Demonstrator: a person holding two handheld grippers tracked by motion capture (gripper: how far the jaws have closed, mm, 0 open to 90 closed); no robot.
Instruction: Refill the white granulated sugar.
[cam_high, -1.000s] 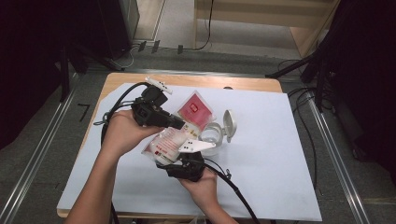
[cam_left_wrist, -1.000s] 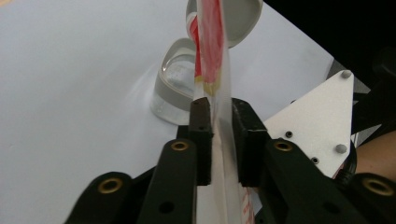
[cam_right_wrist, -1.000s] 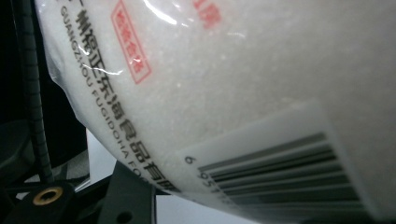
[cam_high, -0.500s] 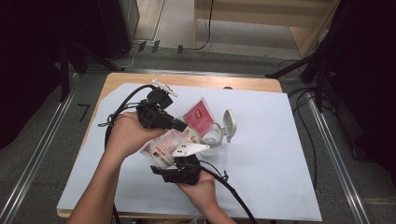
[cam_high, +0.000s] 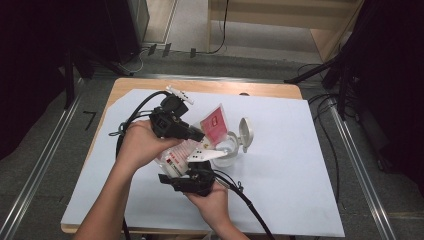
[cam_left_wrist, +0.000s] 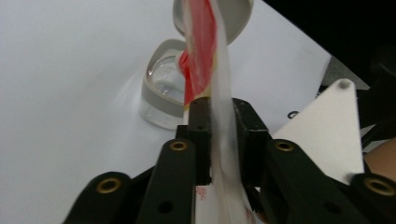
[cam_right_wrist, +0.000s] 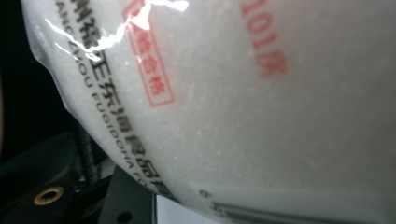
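Observation:
A plastic bag (cam_high: 176, 154) of white grains with red print is held tilted between both hands, its red end (cam_high: 215, 125) over a clear jar (cam_high: 227, 154) whose flip lid (cam_high: 245, 132) stands open. My left gripper (cam_high: 199, 136) is shut on the bag's thin upper film (cam_left_wrist: 219, 70); its jaws have just been opening slightly, with the film still pressed between the pads (cam_left_wrist: 200, 135). My right gripper (cam_high: 189, 170) is shut on the bag's full lower part (cam_right_wrist: 257, 102) from below; its jaws have just been closing on it. The jar (cam_left_wrist: 161, 93) lies just beyond the left jaws.
A white sheet (cam_high: 300, 175) covers the wooden table (cam_high: 210, 86). Black cables (cam_high: 135, 112) trail from both grippers across the left and front of the sheet. Metal rails (cam_high: 45, 165) run along both sides of the table.
The bag's red end has sunk a little toward the open jar. Both hands stay almost where they were; the right hand has shifted slightly left under the bag.

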